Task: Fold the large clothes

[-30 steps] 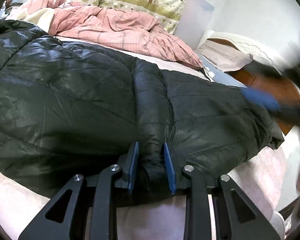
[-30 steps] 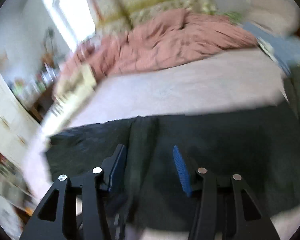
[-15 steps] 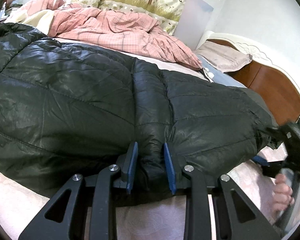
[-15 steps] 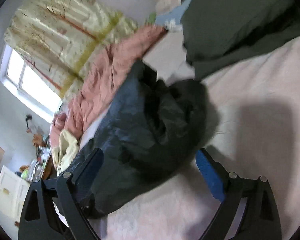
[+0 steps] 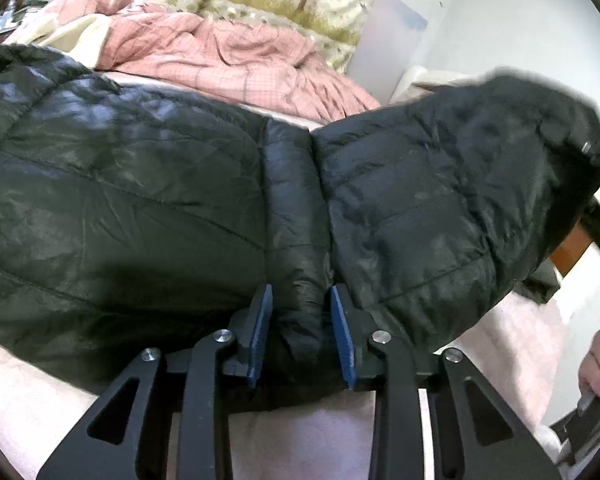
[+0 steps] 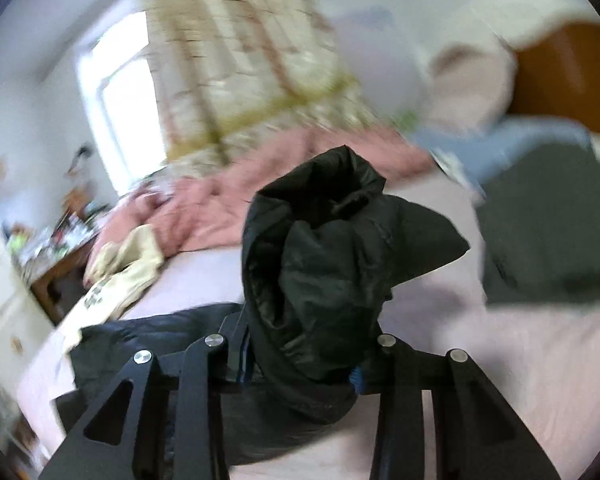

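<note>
I was in the middle of a fold on the black puffer jacket (image 5: 140,200), which lay spread across the pink bed (image 5: 320,432) in front of the heaped pink quilt (image 5: 228,52). My left gripper (image 5: 302,332) had its fingers (image 5: 260,328) closed partway on a puffy ridge at the jacket's near edge, at 6 o'clock in the left view, pinning that side down. My right gripper (image 6: 300,364) had just been closing its fingers, and in the right view a bunched end of the jacket stood squeezed between them, raised off the bed; the left view showed that end lifted at 2 o'clock. As I judged it, the next move called for carrying the raised end over the flat body toward 9 o'clock, keeping the left hold firm so the slippery shell did not slide.
</note>
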`<control>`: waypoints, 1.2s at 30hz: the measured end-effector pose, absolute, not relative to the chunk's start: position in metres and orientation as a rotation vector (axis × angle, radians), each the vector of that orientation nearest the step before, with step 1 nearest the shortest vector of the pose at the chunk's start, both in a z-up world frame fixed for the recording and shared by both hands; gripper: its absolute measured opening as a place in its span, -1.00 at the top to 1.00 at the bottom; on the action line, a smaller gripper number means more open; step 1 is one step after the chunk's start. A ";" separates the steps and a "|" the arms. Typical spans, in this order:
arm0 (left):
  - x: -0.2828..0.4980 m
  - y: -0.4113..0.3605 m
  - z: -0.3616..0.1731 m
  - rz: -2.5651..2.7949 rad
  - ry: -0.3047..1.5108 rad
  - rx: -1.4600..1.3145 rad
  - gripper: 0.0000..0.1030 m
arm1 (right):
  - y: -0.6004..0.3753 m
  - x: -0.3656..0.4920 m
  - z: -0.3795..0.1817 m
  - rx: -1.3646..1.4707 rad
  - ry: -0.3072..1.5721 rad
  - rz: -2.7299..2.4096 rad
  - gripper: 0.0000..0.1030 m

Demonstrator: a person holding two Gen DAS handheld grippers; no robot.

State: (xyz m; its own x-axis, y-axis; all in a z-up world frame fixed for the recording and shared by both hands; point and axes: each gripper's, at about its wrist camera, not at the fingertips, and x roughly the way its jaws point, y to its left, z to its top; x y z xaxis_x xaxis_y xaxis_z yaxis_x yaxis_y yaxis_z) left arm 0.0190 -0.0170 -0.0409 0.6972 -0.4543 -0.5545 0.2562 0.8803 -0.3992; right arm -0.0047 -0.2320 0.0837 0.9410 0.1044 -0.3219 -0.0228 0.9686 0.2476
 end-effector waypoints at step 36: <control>-0.037 0.154 0.095 -0.194 0.285 -0.357 -0.94 | -0.044 -0.037 0.021 0.048 0.371 0.335 -0.72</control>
